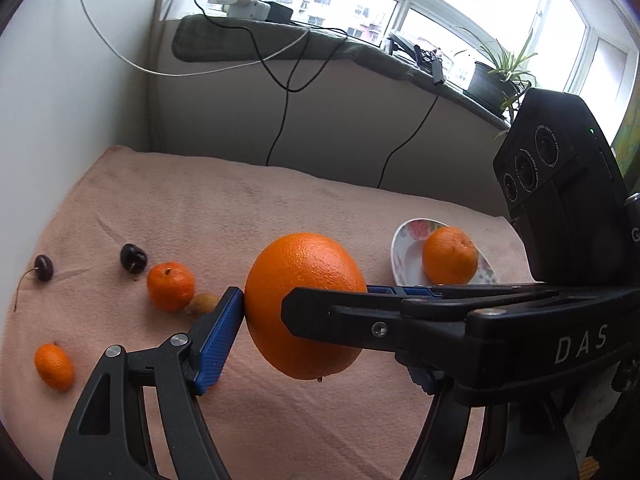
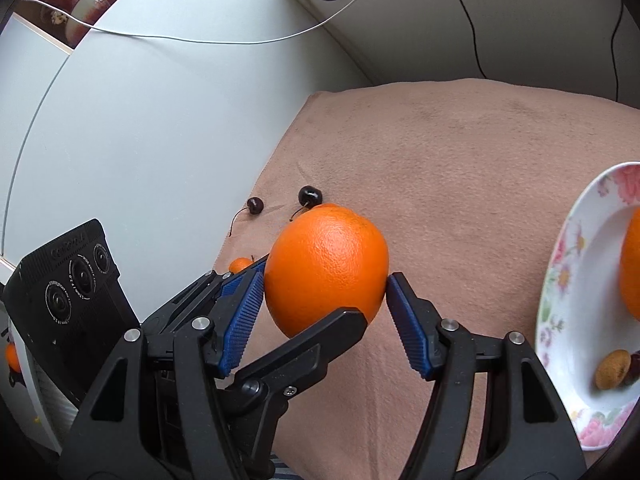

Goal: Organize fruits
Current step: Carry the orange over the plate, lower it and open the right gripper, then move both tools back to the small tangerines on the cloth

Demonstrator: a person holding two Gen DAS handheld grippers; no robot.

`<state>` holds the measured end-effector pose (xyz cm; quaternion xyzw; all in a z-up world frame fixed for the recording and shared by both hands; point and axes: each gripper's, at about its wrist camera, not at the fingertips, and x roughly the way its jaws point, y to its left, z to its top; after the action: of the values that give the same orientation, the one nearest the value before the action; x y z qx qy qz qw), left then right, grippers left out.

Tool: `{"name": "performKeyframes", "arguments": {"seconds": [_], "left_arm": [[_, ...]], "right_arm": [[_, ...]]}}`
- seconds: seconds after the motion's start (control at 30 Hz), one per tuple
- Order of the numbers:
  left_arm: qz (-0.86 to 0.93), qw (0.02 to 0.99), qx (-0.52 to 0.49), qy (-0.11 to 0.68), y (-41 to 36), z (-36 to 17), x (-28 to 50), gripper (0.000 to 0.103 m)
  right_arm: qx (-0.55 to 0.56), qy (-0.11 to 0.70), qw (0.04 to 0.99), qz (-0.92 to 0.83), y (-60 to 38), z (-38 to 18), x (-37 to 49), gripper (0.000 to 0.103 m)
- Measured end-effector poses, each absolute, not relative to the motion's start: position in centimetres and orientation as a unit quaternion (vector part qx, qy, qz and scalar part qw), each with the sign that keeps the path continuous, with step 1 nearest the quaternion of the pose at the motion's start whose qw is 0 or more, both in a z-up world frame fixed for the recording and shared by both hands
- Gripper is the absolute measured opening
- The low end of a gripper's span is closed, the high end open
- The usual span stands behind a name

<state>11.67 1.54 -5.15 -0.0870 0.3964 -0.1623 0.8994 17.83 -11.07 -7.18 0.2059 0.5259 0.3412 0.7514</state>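
Observation:
A large orange hangs above the pink cloth, pinched by both grippers at once. My left gripper has its blue pads against the orange's sides; its right finger is hidden behind the other gripper's black finger. In the right wrist view my right gripper presses its blue pads on both sides of the same orange, with the left gripper's finger crossing below. A floral plate at the right holds another orange; in the right wrist view the plate also holds a small brown fruit.
On the cloth at the left lie two dark cherries, a mandarin, a small brown fruit and a kumquat. A wall, a windowsill with cables and a plant stand behind.

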Motion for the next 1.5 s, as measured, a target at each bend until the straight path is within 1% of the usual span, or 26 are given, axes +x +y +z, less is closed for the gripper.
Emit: {"name": "performKeyframes", "arguments": {"seconds": [0.37,0.73,0.9,1.03,1.17,1.5], "left_arm": [[-0.21,0.885,-0.089,0.406,-4.4,-5.9,11.8,0.072],[-0.249,0.869,-0.082,0.421,-8.4,-6.4,11.9,0.072],[-0.257,0.866,-0.079,0.422,-9.0,-6.4,11.7,0.072],[-0.266,0.87,-0.073,0.408,-9.4,-5.6,11.4,0.072],[-0.27,0.87,-0.069,0.406,-9.7,-5.2,11.3,0.072],[-0.247,0.879,-0.065,0.401,-7.5,-5.3,10.0,0.072]], "right_arm": [[0.219,0.527,0.765,0.297,-17.5,-7.4,16.4,0.067],[0.217,0.534,0.774,0.264,-22.1,-7.4,16.1,0.067],[0.211,0.535,0.778,0.253,-23.3,-8.0,16.5,0.067],[0.218,0.532,0.78,0.247,-23.9,-8.4,16.6,0.067],[0.223,0.512,0.791,0.251,-24.7,-7.3,16.3,0.066],[0.164,0.475,0.833,0.231,-24.6,-4.9,14.9,0.067]]}}
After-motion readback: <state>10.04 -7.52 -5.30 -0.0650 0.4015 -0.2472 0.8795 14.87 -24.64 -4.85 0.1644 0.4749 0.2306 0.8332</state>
